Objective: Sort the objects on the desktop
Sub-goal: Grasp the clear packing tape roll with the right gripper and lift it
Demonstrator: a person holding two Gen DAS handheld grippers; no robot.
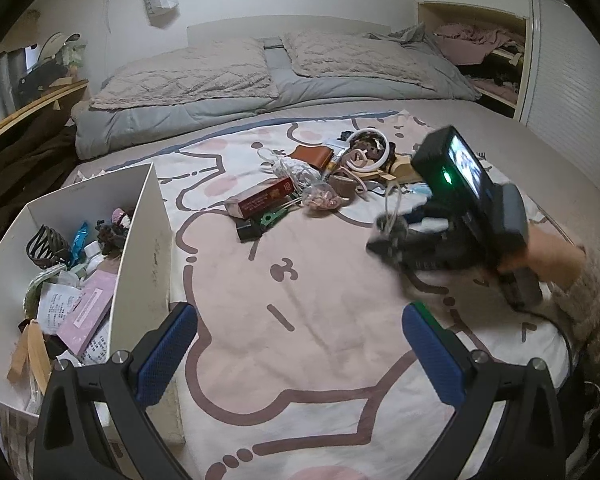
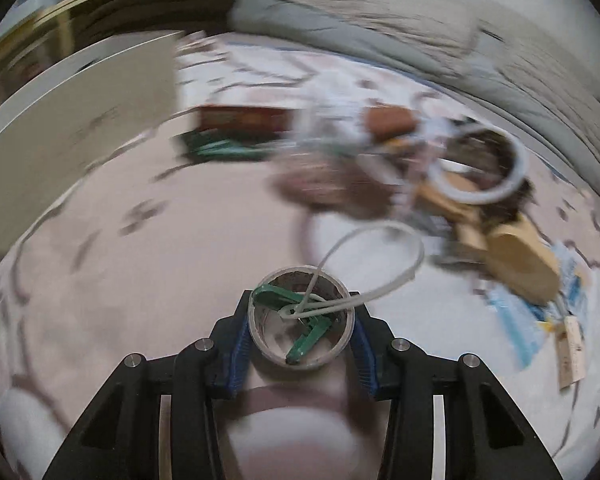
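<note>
left wrist view: left gripper [image 1: 300, 356] hovers with its blue-padded jaws released and nothing between them over the pink cartoon-print bedspread [image 1: 300, 280], the white cardboard box [image 1: 148, 240] of sorted oddments just beside it toward the bed's left edge, a red rectangular carton [image 1: 260, 198] mid-bed. right wrist view: right gripper [image 2: 300, 334] is clenched on a small grey round roll [image 2: 300, 320] holding green strips [image 2: 306, 340] and a white looped cord [image 2: 380, 264], above the bedspread near the blurred clutter pile.
</note>
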